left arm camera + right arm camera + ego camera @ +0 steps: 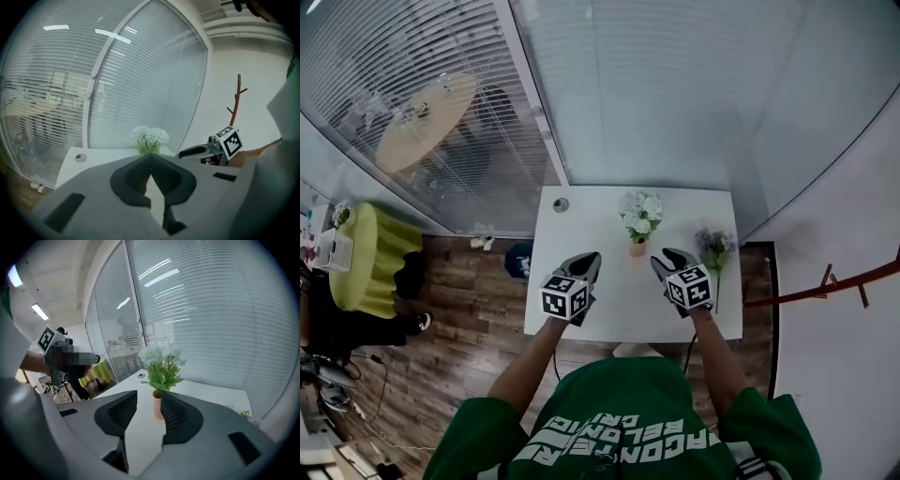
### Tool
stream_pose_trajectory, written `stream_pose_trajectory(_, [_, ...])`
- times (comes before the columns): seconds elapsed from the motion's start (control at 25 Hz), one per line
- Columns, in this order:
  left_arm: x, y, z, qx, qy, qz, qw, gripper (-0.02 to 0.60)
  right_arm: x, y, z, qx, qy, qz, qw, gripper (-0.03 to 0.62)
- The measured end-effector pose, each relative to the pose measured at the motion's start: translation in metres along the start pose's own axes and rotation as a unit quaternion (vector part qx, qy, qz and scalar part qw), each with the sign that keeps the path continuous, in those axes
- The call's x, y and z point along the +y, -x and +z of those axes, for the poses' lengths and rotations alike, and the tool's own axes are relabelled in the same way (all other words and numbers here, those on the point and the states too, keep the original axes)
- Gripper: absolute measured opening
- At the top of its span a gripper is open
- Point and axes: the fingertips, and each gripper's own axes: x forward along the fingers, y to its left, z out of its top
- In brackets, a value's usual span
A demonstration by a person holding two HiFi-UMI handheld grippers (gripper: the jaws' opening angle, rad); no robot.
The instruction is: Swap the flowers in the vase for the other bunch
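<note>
A small orange vase holding white flowers stands on the white table. A purple bunch lies flat near the table's right edge. My right gripper hovers between the vase and the purple bunch, open and empty. In the right gripper view the vase and its white flowers show just beyond the gap of my right gripper. My left gripper is to the left of the vase. In the left gripper view the left gripper has its tips together and holds nothing, and the white flowers rise behind it.
A round grommet sits at the table's far left corner. Glass walls with blinds run behind the table. A reddish coat rack stands to the right. Past the glass are a round wooden table and a yellow-green seat.
</note>
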Motion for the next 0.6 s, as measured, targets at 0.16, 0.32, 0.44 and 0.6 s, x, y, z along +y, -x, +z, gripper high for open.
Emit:
stream_pose_trajectory(0.16, [-0.004,-0.013,-0.010,0.013,0.000,0.000,0.9999,0.008,-0.009,-0.018,-0.009,0.008,0.017,0.012,1.000,0.165])
stream_pose_trajectory(0.32, [-0.011,-0.028,-0.017,0.020,0.008,0.002,0.9998,0.009,-0.019,-0.034,-0.015,0.002,0.023,0.023,0.999,0.178])
stream_pose_trajectory(0.44, [-0.014,-0.039,-0.019,0.024,0.012,0.001,0.9996,0.008,-0.027,-0.049,-0.016,-0.001,0.023,0.030,0.999,0.190])
stream_pose_trajectory(0.6, [-0.020,-0.053,-0.025,0.036,0.009,-0.001,0.9993,0.008,-0.037,-0.071,-0.026,-0.005,0.020,0.043,0.999,0.200])
